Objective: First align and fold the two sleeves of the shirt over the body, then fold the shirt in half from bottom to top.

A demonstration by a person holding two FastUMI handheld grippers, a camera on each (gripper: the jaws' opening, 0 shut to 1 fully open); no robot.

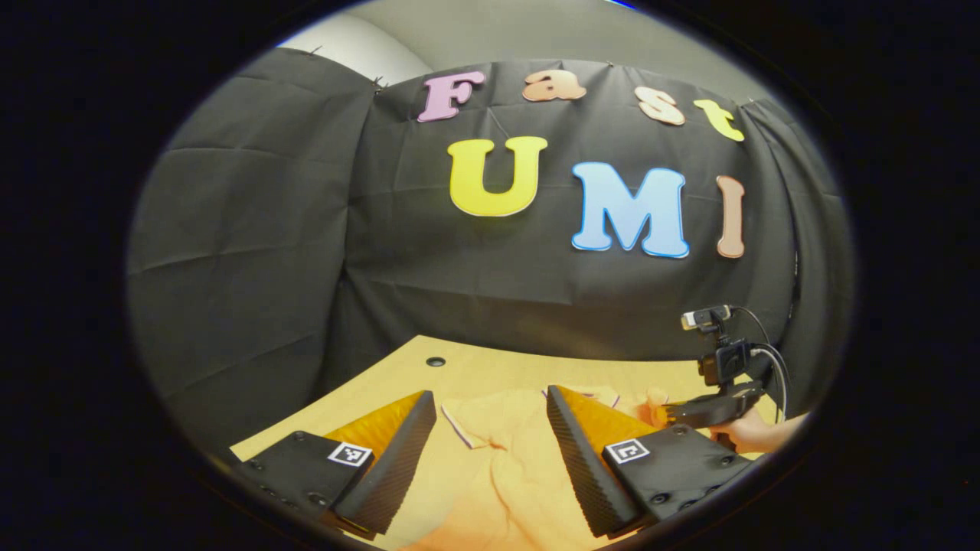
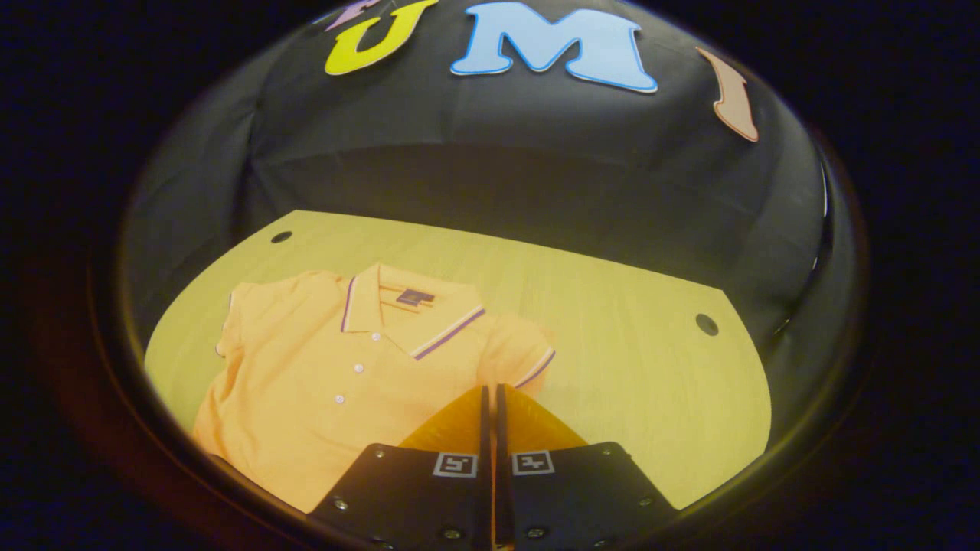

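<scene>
A: Where does the shirt (image 2: 329, 375) lie in the right gripper view?

B: Flat on the wooden desk (image 2: 628, 360), face up, collar toward the black wall; it lies left of and just ahead of the right gripper (image 2: 491, 398), whose fingers stand nearly together with only a thin slit between them; whether they pinch the cloth near the striped sleeve (image 2: 528, 352) I cannot tell

A: And the left gripper (image 1: 490, 428)?

B: Its ribbed fingers (image 1: 570, 451) stand wide apart, low over the soft orange cloth, which lies between and under them; a hand (image 1: 758, 432) at the right holds the other gripper

A: The shirt's look?

B: A knitted polo with small white buttons (image 2: 357, 368) and striped trim on the collar
</scene>
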